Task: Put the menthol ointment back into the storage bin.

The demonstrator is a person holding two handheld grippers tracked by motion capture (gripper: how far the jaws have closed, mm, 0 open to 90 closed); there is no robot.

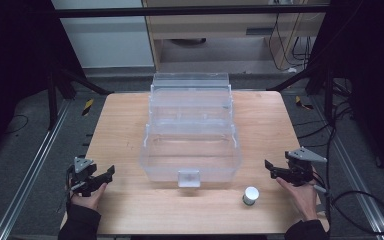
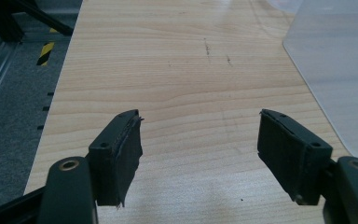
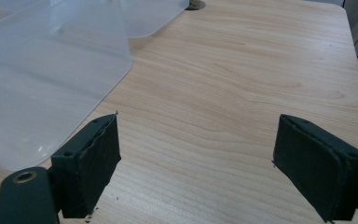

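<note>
- The table (image 1: 130,120) bears the plastic bins (image 1: 191,130) at its middle; they run in a row from the near half toward the far edge, each one behind the last
- A handle tab (image 1: 189,178) sits on the front wall of the nearest bin, facing the person
- The small jar (image 1: 250,195) stands upright on the table, before the nearest bin and to the right of its tab; it is apart from the bin
- The left gripper (image 1: 111,175) lies at the near left, left of the bins, jaws spread wide over bare wood
- The right gripper (image 1: 268,167) lies at the near right, right of the bins and just behind the jar, jaws likewise apart
</note>
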